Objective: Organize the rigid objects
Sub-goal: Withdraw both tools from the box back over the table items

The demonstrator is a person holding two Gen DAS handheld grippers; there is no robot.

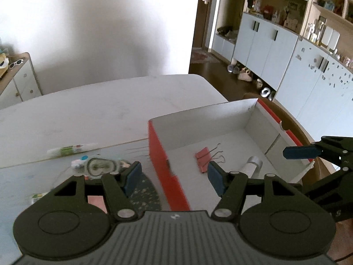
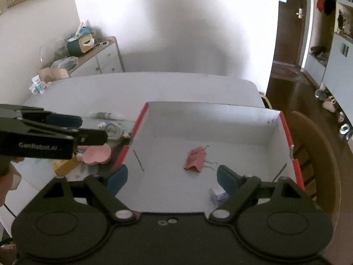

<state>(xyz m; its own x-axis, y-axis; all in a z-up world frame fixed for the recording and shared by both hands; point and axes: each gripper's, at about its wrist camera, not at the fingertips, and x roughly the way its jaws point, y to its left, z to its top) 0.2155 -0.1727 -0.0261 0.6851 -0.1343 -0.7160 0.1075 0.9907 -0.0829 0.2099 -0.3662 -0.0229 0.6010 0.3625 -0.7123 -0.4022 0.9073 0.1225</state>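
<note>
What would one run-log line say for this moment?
left gripper: open, empty | right gripper: open, empty | box: holds pink binder clips | table: pen outside

1. A white wall (image 1: 99, 22) rises far beyond the jaws.
2. A low white dresser (image 2: 106, 55) stands far ahead, left of the jaws.
3. Pale blue cabinets (image 1: 264, 50) and scattered shoes (image 1: 245, 75) lie far right of the jaws.

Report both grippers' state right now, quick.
Left gripper: open, holding nothing.
Right gripper: open, holding nothing, over the red-and-white cardboard box.
</note>
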